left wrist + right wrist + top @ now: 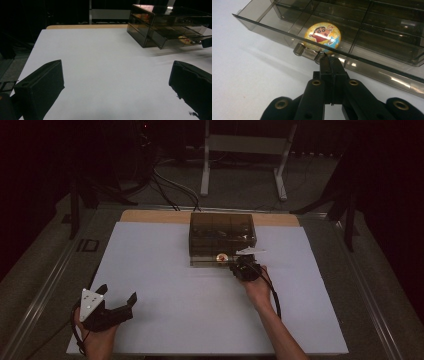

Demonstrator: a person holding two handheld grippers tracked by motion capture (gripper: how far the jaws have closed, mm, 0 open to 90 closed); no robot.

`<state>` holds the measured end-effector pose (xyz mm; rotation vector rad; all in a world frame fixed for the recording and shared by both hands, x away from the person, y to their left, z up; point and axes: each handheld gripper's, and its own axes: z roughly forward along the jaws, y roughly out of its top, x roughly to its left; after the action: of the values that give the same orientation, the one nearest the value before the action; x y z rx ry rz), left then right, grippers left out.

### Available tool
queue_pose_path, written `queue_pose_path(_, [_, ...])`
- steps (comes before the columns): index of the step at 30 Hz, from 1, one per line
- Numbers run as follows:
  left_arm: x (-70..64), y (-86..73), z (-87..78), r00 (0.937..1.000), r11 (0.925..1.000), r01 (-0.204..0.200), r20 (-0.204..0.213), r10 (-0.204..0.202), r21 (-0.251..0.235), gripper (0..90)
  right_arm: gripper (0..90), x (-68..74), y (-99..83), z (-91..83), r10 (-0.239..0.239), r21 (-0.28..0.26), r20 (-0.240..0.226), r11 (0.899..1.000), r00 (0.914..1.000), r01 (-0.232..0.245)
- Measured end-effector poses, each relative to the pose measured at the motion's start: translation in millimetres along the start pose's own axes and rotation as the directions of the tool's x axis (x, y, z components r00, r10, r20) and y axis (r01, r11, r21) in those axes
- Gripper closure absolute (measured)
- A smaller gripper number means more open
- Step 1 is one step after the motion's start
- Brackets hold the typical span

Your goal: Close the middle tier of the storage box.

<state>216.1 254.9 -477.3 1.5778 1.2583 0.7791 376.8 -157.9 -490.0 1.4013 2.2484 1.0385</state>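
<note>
High overview; claw cameras near drawer box (222,237)

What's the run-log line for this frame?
right gripper: shut at drawer handle | drawer: partly open, badge inside | left gripper: open, idle

The white table (165,285) lies bare across its left and near parts, open for passing. The smoky drawer box (222,234) (its lower drawer (287,37) pulled out) blocks the far middle, with a round badge (322,34) inside.
</note>
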Motion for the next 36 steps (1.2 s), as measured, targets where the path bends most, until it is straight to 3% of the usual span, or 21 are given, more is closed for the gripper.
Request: queue_pose_path(36, [-0.4, -0.2, 1.1, 1.0, 1.0, 0.003, -0.001, -0.003, 0.002, 1.1, 90.0, 2.0, 7.6, 1.5, 0.008, -0.017, -0.007, 1.0, 0.9999, -0.008])
